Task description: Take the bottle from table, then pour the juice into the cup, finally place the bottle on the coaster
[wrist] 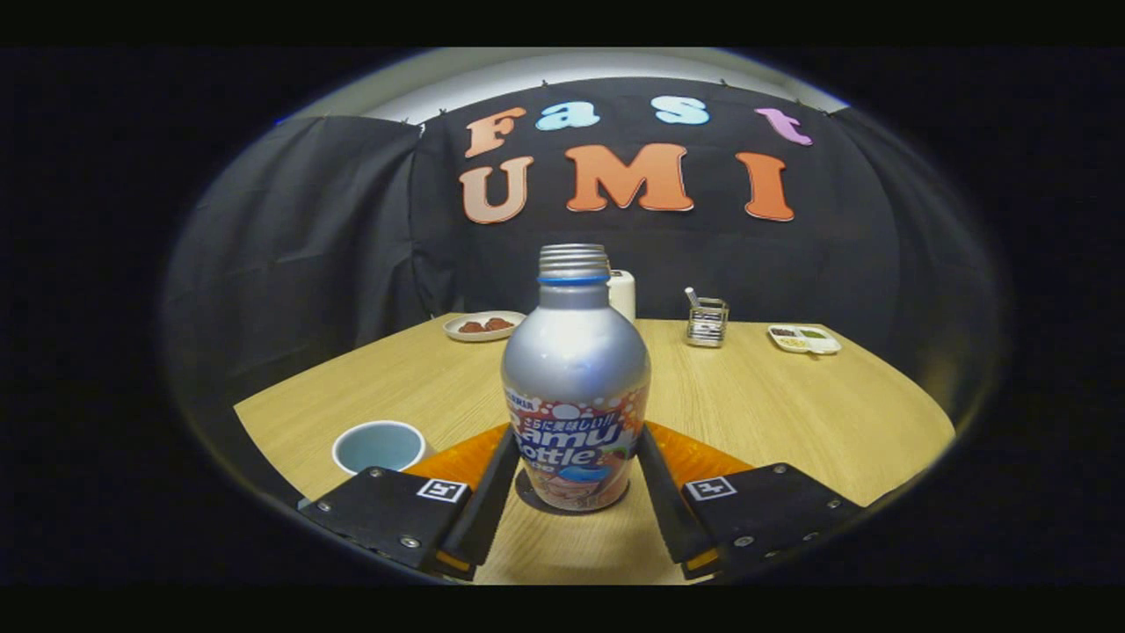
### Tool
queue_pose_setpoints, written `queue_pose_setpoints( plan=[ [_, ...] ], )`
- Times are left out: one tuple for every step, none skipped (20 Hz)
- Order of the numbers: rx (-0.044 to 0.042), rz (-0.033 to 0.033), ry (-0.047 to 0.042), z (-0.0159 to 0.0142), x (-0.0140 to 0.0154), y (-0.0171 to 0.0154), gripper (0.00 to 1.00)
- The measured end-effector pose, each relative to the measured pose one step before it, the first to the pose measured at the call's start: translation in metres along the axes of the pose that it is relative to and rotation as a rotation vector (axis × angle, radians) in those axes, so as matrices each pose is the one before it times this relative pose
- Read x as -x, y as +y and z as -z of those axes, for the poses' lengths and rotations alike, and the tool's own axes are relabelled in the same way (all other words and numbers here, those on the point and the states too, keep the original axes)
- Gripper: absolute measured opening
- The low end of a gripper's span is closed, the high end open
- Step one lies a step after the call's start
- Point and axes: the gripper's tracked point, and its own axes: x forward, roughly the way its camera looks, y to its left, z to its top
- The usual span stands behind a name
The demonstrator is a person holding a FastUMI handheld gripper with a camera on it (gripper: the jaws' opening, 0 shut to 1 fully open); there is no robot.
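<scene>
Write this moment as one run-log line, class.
tongs: astride bottle, contact unclear | bottle: upright, capless, on dark coaster | cup: beside left finger

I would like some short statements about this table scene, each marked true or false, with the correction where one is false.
1. The bottle stands upright between the gripper fingers. True.
2. The bottle has its cap screwed on. False: the threaded neck is bare and open.
3. The cup is knocked over on its side. False: it stands upright beside the bottle, mouth up.
4. A dark round coaster lies under the bottle's base. True.
5. A plate with reddish-brown food sits beyond the bottle near the booth wall. True.
6. The table is made of glass. False: it is light wood.
</scene>
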Motion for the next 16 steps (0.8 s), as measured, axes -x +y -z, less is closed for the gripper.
queue_pose_setpoints(
  plan=[
    [-0.00075,0.00417,0.00551,0.003,-0.00494,0.00128,0.75],
    [0.00104,0.0007,0.00525,0.00214,-0.00457,0.00028,0.75],
    [-0.00272,-0.00016,0.00757,0.00346,-0.00365,0.00054,0.75],
    [-0.00379,-0.00402,0.00737,0.00316,-0.00405,0.00115,0.75],
    [-0.00658,-0.00071,0.00882,0.00403,-0.00319,0.00073,0.75],
    [-0.00605,0.00413,0.00803,0.00251,-0.00256,-0.00025,0.75],
    [-0.00135,0.0013,-0.01162,-0.00218,0.00035,0.00044,0.75],
    [0.00362,0.00224,0.00468,-0.00003,-0.0002,-0.00091,0.76],
    [0.00598,0.00138,-0.00388,0.00099,0.00147,0.00063,0.76],
    [0.00629,0.00096,0.00198,0.00073,0.00087,0.00158,0.77],
    [0.0045,0.00126,-0.00081,0.00137,0.00173,0.00123,0.78],
    [0.00036,-0.00043,0.00271,0.00154,0.00093,0.00082,0.78],
    [-0.00391,-0.00344,0.00615,0.00275,0.00172,0.00073,0.79],
    [-0.00564,-0.0035,0.00508,0.00213,0.00012,0.00175,0.8],
    [-0.00555,0.00066,0.00367,0.00151,0.00121,0.00018,0.8],
    [-0.00494,0.00366,0.00283,0.00113,0.00189,-0.00056,0.81]
  ],
)
